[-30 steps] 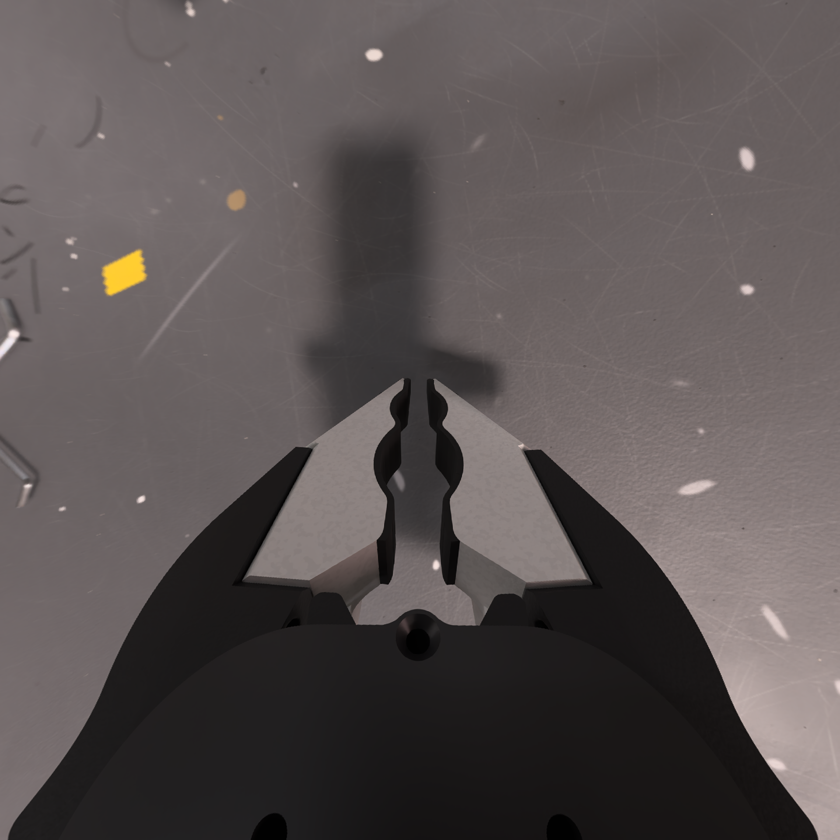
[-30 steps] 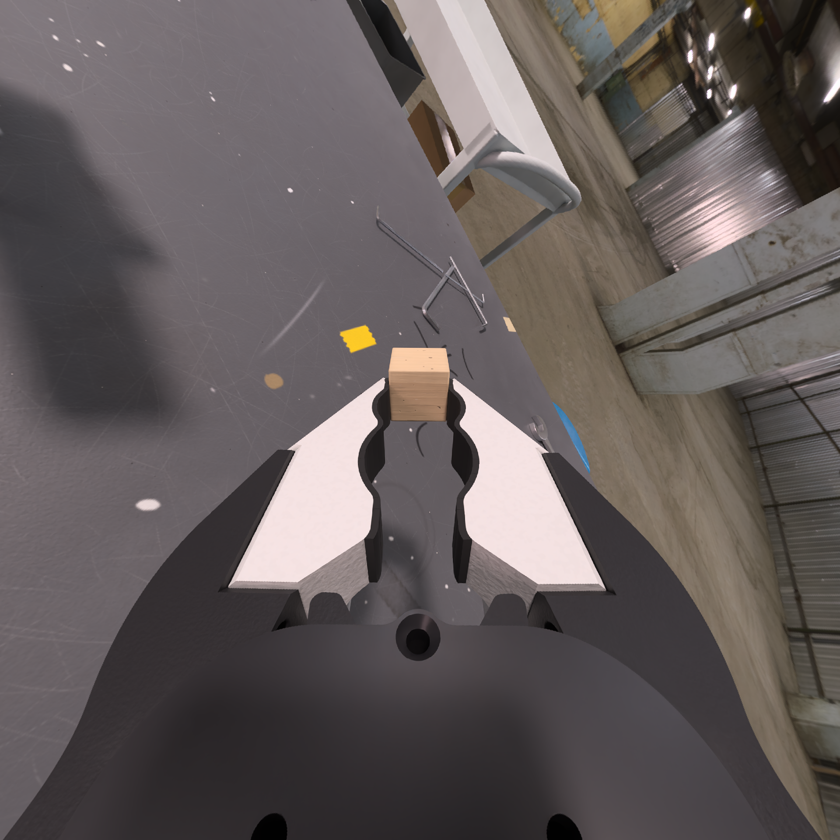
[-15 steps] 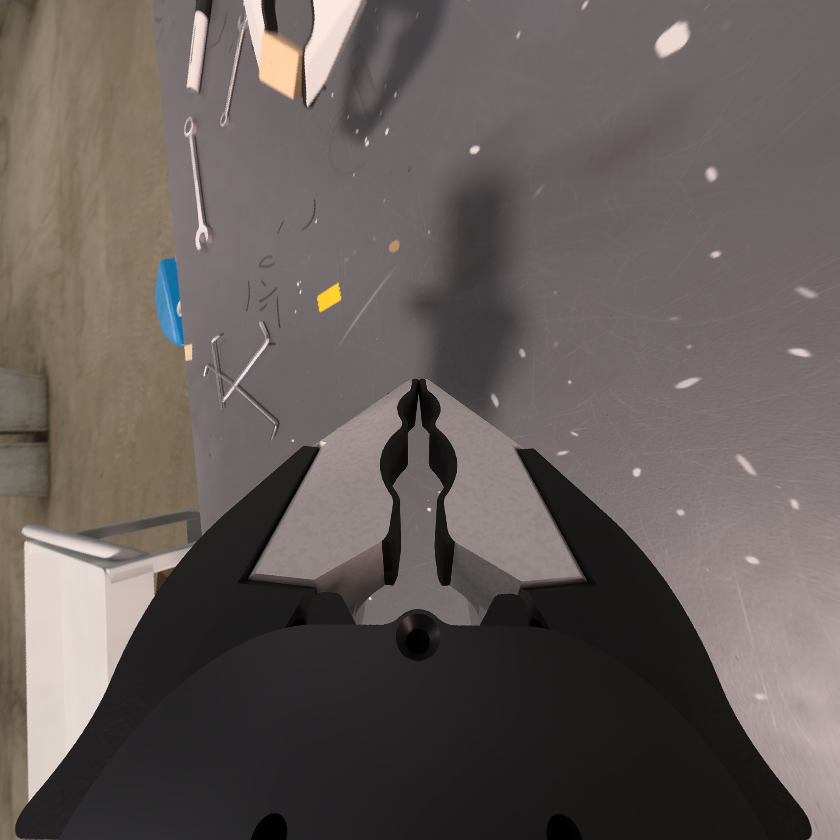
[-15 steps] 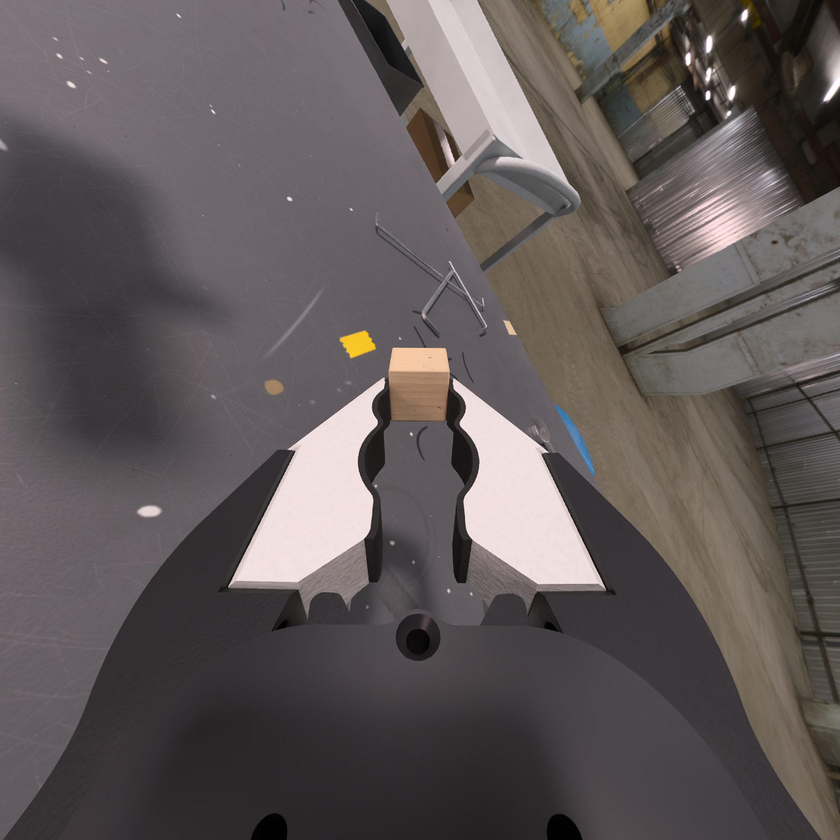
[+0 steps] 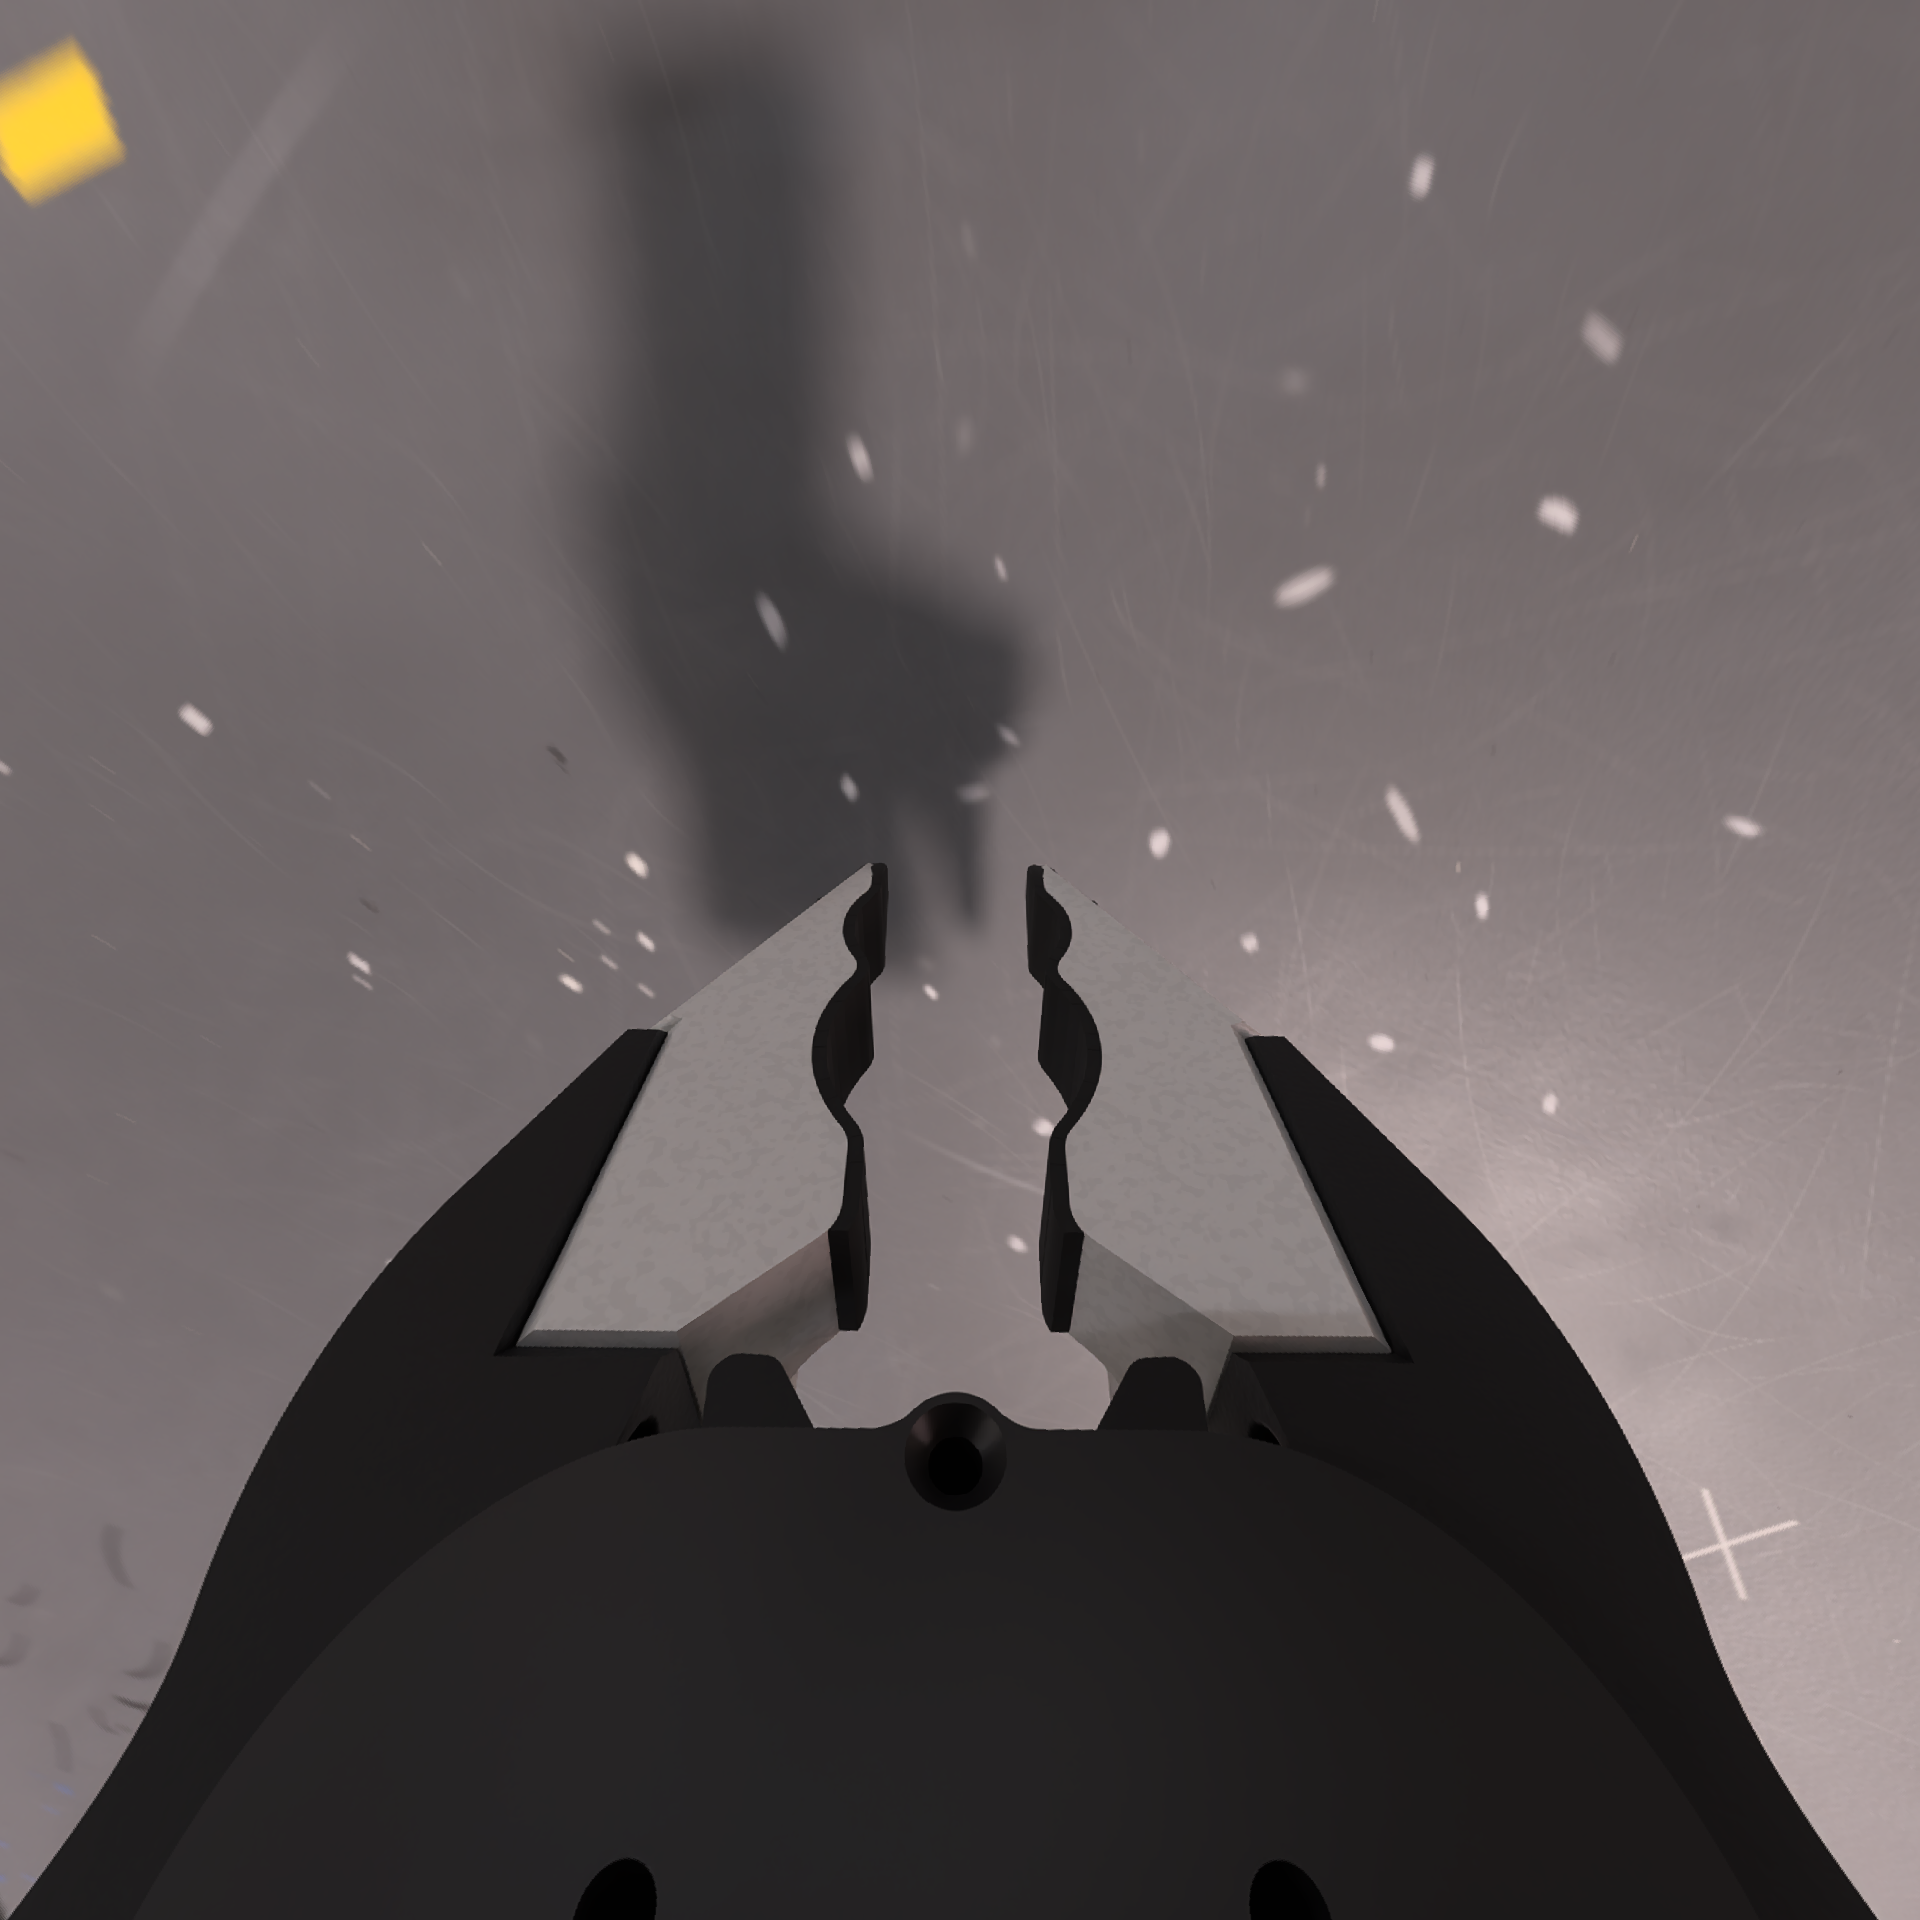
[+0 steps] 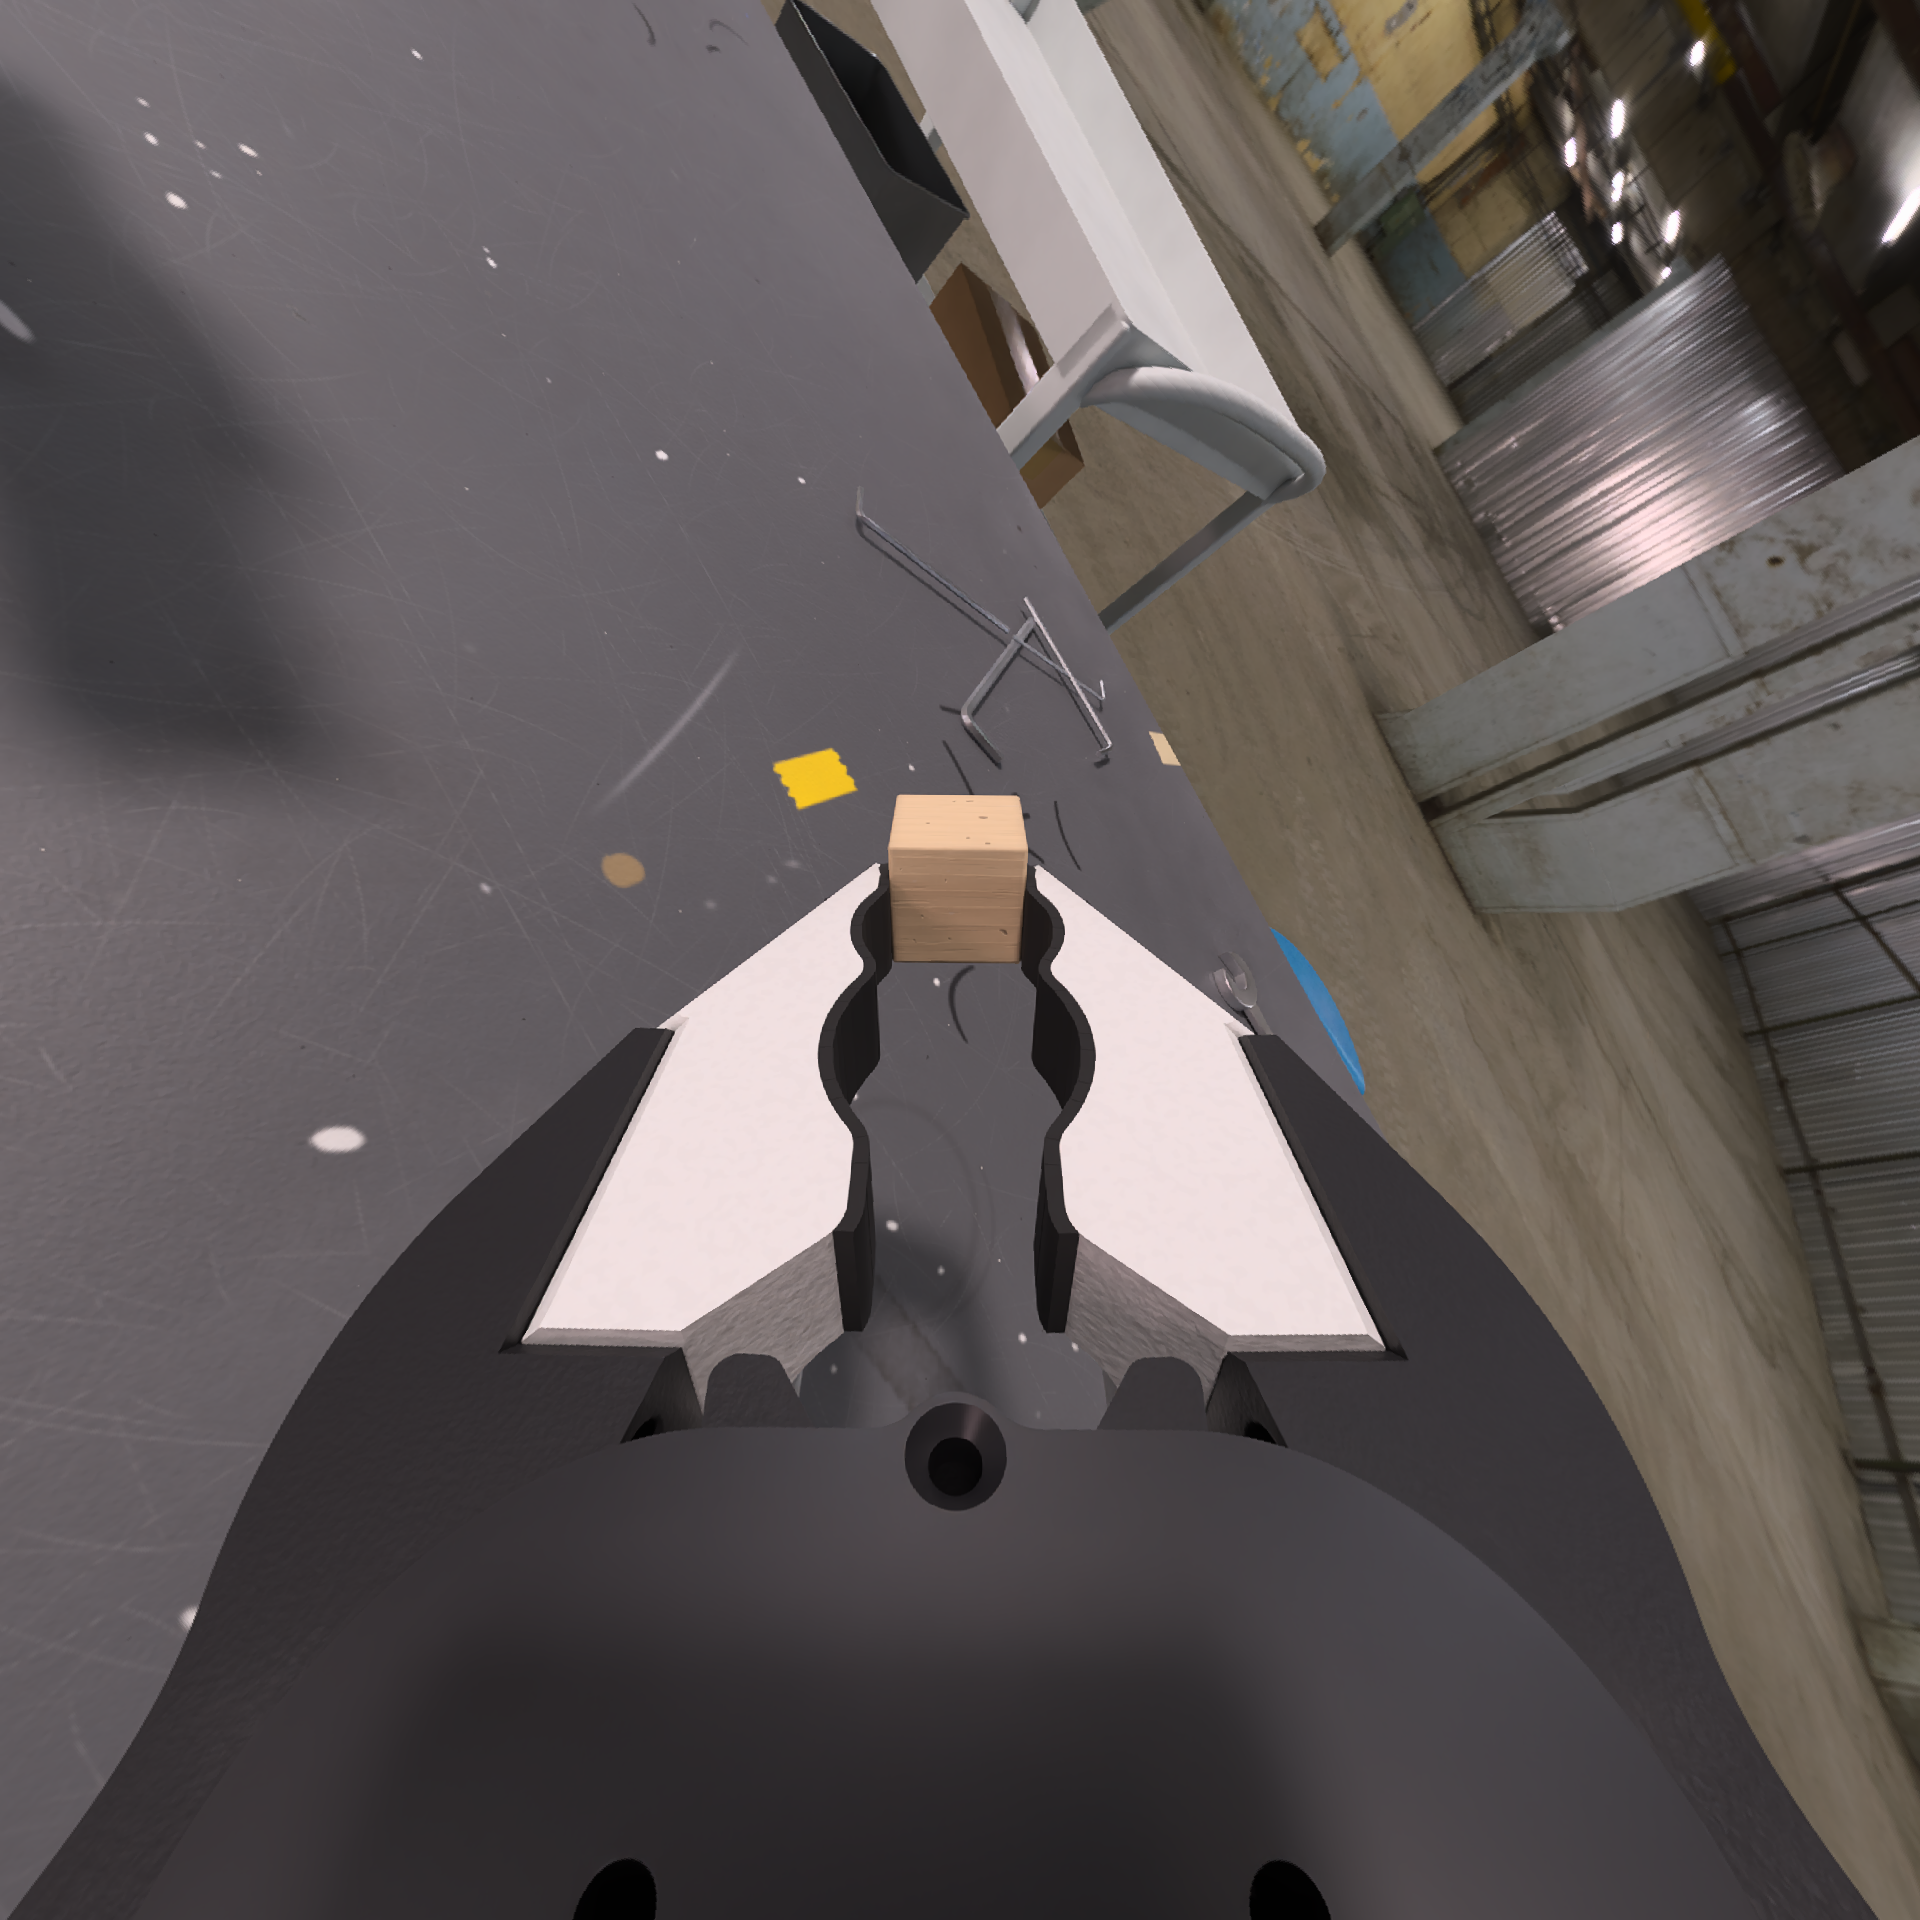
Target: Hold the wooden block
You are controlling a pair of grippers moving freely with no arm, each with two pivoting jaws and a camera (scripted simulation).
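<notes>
The wooden block point(image 6: 956, 883), a small pale cube, sits clamped between the tips of my right gripper point(image 6: 956, 904), above the dark grey tabletop point(image 6: 416, 520). My right gripper is shut on the block. My left gripper point(image 5: 954, 883) is open and empty, close above the grey tabletop point(image 5: 1455, 623), with its own shadow on the surface just ahead. The block does not show in the left wrist view.
A yellow tape patch point(image 6: 816, 777) and bent metal hex keys point(image 6: 1029, 665) lie beyond the block near the table's right edge. A white bench point(image 6: 1091, 260) and the concrete floor point(image 6: 1455, 1143) lie past that edge. The yellow patch also shows in the left wrist view point(image 5: 57, 120).
My left gripper has opened from nearly shut and dropped close to the tabletop; its view swung wide, then back. My right gripper holds the block almost still.
</notes>
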